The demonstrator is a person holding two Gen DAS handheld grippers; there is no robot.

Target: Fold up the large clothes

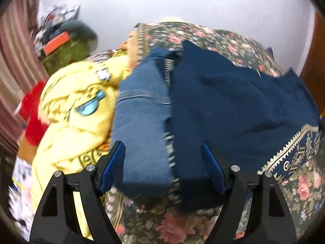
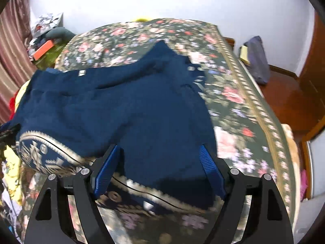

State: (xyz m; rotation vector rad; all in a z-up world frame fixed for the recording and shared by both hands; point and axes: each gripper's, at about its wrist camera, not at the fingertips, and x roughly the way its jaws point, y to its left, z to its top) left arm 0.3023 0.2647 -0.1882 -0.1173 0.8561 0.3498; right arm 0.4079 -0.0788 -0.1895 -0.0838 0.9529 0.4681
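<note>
No readable brand or text anywhere; both views are motion-blurred. We see a small pale tag [image 2: 81, 73] on the navy garment [image 2: 113, 109] near its upper-left edge in the right wrist view, lettering too small to make out. The yellow garment [image 1: 75, 109] at left of the left wrist view carries a blue cartoon print, no legible words.

The navy garment lies spread on the floral bedspread [image 2: 239, 93], filling the centre of both frames. Its patterned cream-and-navy border [image 2: 48, 158] runs along the lower left in the right wrist view and shows at lower right [image 1: 292, 156] in the left wrist view. A lighter blue folded part [image 1: 142, 126] lies on it at centre-left of the left wrist view.

Left gripper [image 1: 163, 158]: jaws wide apart, holding nothing; the blue cloth shows between the fingers, but we can't tell if they touch it. Right gripper [image 2: 159, 162]: also spread wide, gripping nothing, navy cloth showing between its fingers.

Around: a red item [image 1: 33, 111] at far left beside the yellow garment; an orange box [image 2: 43, 49] in clutter at upper left; striped curtain [image 1: 12, 46] along the left edge; a grey-purple cloth [image 2: 257, 59] by the wall at upper right; wooden floor [image 2: 288, 101] to the right of the bed.
</note>
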